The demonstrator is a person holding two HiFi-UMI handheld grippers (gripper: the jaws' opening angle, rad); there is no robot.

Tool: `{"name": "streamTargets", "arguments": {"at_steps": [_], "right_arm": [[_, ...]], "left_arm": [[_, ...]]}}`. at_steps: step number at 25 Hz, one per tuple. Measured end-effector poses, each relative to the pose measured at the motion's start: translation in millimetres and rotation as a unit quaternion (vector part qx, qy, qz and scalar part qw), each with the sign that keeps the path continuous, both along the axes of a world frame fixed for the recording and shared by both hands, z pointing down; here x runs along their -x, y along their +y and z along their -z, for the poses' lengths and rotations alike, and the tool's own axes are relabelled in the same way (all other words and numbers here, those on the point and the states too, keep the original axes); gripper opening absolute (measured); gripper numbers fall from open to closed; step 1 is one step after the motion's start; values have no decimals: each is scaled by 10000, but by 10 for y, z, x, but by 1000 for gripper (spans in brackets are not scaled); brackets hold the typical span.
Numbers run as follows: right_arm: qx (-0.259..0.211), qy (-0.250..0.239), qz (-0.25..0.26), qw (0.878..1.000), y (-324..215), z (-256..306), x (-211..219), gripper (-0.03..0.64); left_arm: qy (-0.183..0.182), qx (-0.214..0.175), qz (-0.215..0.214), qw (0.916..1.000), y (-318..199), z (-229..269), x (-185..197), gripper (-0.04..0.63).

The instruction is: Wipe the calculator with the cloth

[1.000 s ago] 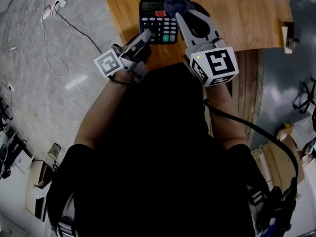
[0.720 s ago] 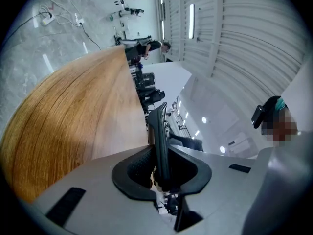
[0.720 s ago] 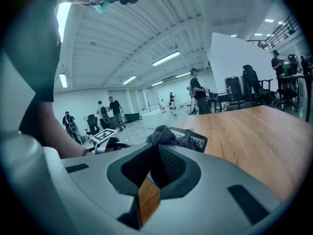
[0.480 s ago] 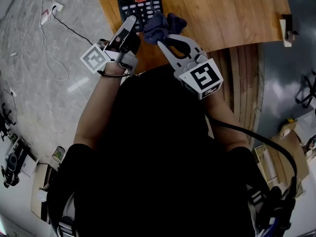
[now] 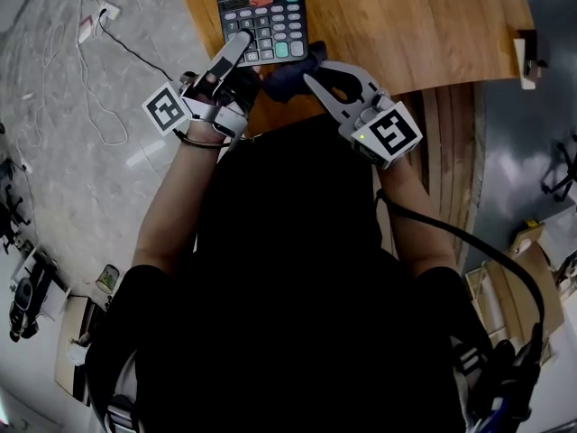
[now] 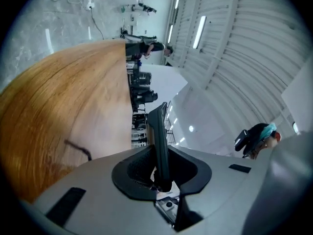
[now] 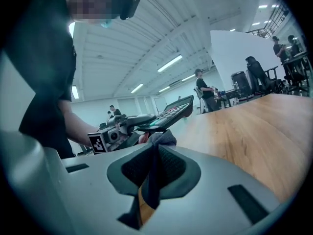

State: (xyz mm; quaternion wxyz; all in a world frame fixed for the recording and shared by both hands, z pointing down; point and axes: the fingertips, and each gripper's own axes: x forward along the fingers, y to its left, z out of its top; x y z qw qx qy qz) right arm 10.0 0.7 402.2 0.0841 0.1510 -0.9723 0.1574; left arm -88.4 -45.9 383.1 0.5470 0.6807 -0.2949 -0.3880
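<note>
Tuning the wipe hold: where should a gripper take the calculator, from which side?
Grip the calculator at its near-left edge, coming from the person's side, as the left gripper does: it is a thin slab, so jaws close across its thickness, keys clear for the cloth.

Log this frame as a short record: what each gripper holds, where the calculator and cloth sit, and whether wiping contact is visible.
left gripper: shut on the near-left edge of the calculator
right gripper: shut on the cloth
calculator: held up off the wooden table, tilted, keys facing the person
cloth: dark blue, bunched, just below the calculator's near edge
wiping contact: cannot tell
</note>
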Motion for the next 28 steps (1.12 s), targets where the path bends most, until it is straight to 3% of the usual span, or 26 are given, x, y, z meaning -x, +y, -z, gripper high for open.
{"name": "streamTargets", "arguments": {"at_steps": [4,9,14,23,28], "right_arm": [[64,-196,-28,9998,-126,29,78,37],[37,-255,-275,9993,-377,35,103,37],[86,-880,-371,9954,-590,116,56,37],[336,-1190,-333,9918,-1020,132,-20,37],[535,-1392,109,9888,-936,147,97,37]], "left_arm": [[385,81,-277,9988,85,-16,-74,72],[335,131,-606,9975,126,-32,-204,72],[426,130,-727,9964,102,-27,-236,72],[497,74,-991,9938,93,63,-304,72],[539,64,-887,9946,66,89,-287,72]]}}
